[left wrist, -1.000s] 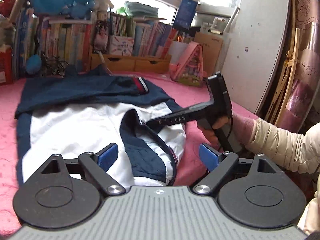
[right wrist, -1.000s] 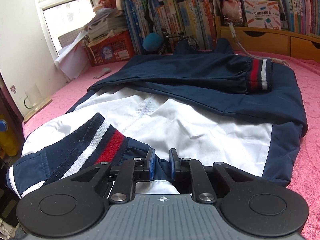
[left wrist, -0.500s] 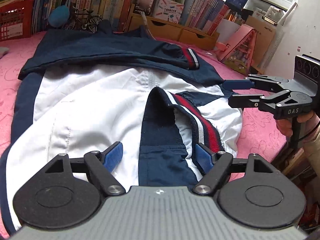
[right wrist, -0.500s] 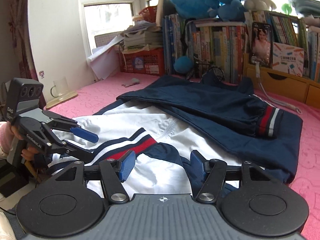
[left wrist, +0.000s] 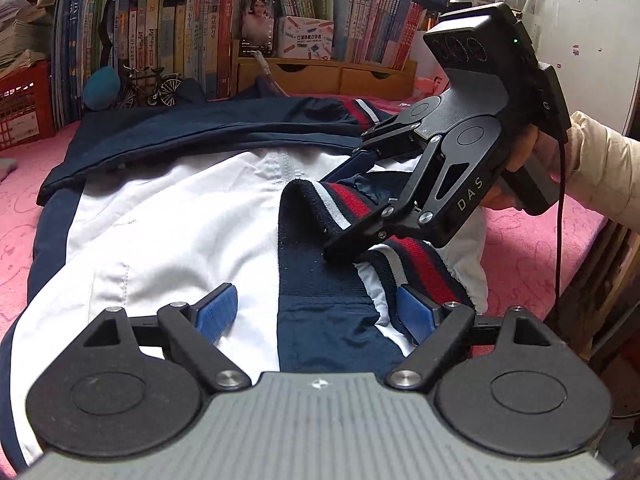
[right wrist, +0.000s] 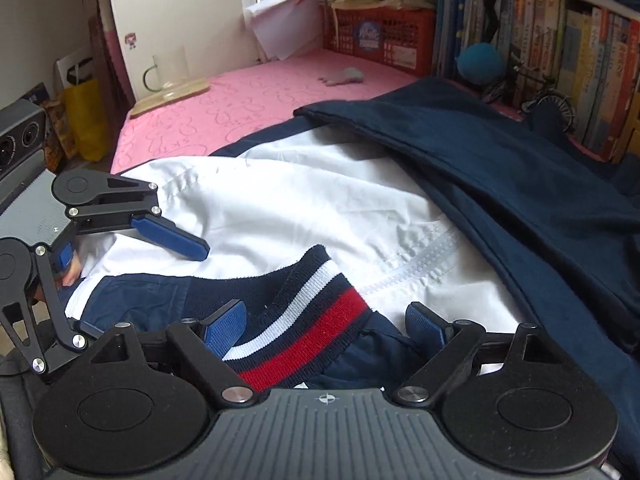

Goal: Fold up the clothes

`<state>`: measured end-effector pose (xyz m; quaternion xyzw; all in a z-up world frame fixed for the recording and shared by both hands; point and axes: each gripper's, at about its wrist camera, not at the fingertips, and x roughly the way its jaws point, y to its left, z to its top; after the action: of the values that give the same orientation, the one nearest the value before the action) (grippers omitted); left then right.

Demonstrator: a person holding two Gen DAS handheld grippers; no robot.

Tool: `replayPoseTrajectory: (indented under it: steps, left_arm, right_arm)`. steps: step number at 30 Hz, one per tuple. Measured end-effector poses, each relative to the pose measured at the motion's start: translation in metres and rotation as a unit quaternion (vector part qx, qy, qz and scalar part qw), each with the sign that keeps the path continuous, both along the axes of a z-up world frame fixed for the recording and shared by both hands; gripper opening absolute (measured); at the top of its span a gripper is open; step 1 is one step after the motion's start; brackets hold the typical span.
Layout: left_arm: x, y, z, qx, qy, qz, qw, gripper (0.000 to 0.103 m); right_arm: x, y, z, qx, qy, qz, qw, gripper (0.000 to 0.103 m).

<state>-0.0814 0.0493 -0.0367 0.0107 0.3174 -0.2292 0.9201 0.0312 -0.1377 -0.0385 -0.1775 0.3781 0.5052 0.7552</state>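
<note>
A white and navy jacket (left wrist: 180, 220) lies spread on the pink bed (left wrist: 532, 248). One navy sleeve (left wrist: 224, 128) is folded across its far side. The second sleeve's striped cuff (right wrist: 312, 300) lies on the white panel (right wrist: 300, 200) between the fingers of my right gripper (right wrist: 326, 326). That gripper's jaws are opening and the pads do not press the cuff. My left gripper (left wrist: 316, 312) hovers over the navy sleeve cloth with wide jaws, still opening, holding nothing. In the left wrist view the right gripper (left wrist: 336, 212) straddles the cuff (left wrist: 416, 264). The left gripper (right wrist: 148, 288) shows at the left of the right wrist view.
Bookshelves (left wrist: 168, 40) and wooden drawers (left wrist: 320, 76) line the far side, with a model bicycle (left wrist: 148, 88) and a red crate (right wrist: 380, 40). A glass mug on a board (right wrist: 168, 80) sits at the bed's corner. A hand in a cream sleeve (left wrist: 600, 176) holds the right gripper.
The right gripper, shut on the navy sleeve a second ago, has opened and let it go; the cuff now rests on the white panel. The left gripper has come lower and closer.
</note>
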Motion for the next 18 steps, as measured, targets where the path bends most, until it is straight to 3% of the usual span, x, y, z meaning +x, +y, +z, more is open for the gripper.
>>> replayPoseTrajectory:
  steps: [2,4,6,12,15,18]
  left_arm:
    - [0.000,0.003,0.003,-0.011,0.006,-0.001,0.9999,0.087]
    - [0.001,0.008,0.008,-0.026,0.021,-0.006,0.9994,0.087]
    - [0.002,0.020,0.015,-0.061,0.035,0.006,0.9975,0.087]
    - [-0.006,0.067,0.040,-0.122,0.019,0.103,0.9870,0.087]
    - [-0.013,0.089,0.064,-0.153,-0.017,0.135,0.9787,0.087]
    - [-0.021,0.109,0.089,-0.187,-0.057,0.154,0.9685,0.089]
  right_arm:
    - [-0.002,0.000,0.003,-0.002,0.012,0.018,1.000,0.085]
    - [-0.008,-0.005,0.010,0.006,0.025,0.016,1.000,0.069]
    - [-0.016,-0.010,0.018,0.018,0.040,-0.004,0.999,0.028]
    - [-0.063,-0.023,0.041,0.041,0.006,-0.038,0.998,0.019]
    - [-0.057,-0.036,0.048,0.074,-0.002,-0.109,0.991,0.017]
    - [-0.034,-0.062,0.052,0.120,0.011,-0.202,0.972,0.016]
